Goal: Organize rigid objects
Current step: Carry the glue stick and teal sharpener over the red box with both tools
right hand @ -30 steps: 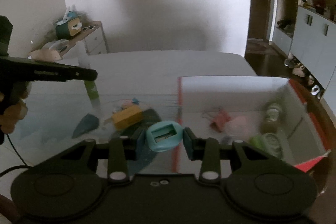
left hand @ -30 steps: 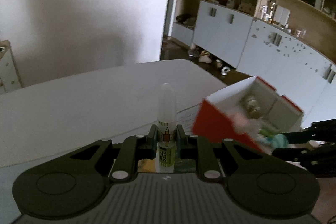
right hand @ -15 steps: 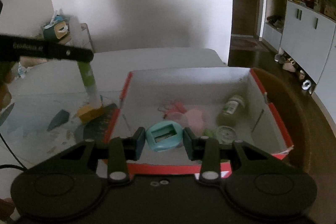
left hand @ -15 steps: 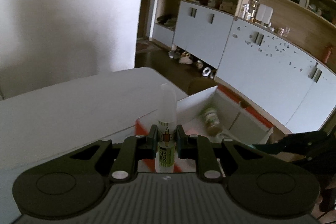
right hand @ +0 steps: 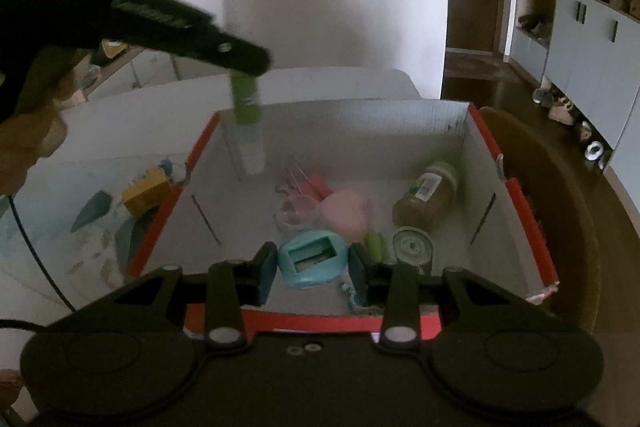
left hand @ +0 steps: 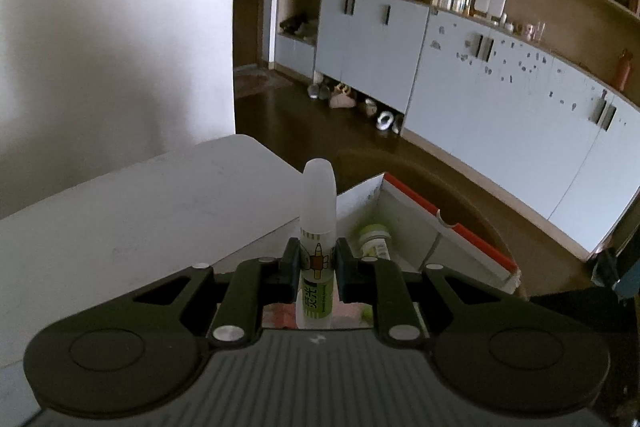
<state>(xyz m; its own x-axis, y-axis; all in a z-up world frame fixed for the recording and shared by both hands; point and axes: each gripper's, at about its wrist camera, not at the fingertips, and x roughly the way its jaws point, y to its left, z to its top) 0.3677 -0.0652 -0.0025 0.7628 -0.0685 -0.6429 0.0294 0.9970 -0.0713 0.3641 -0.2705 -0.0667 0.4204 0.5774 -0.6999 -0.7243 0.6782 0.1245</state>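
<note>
My left gripper (left hand: 316,261) is shut on a glue bottle (left hand: 317,227) with a white cap and green label, held upright. In the right wrist view that bottle (right hand: 245,115) hangs over the far left corner of a red cardboard box (right hand: 520,203) with a white inside. My right gripper (right hand: 313,267) is shut on a teal sharpener (right hand: 313,259) above the box's near side. In the box lie a brown jar (right hand: 426,197), a pink piece (right hand: 346,213), a pink clip (right hand: 308,183), a round tin (right hand: 412,247) and a small green tube (right hand: 374,245).
On the table left of the box lie a yellow block (right hand: 146,191) and a teal piece (right hand: 94,209). A hand (right hand: 28,143) holds the left gripper. Beyond the table edge (left hand: 256,147) are dark floor, shoes (left hand: 344,99) and blue-grey cabinets (left hand: 500,99).
Both grippers moved right, over the box. The glue bottle went from above the table beside the box to above its far left corner. The sharpener now hangs inside the box's near rim.
</note>
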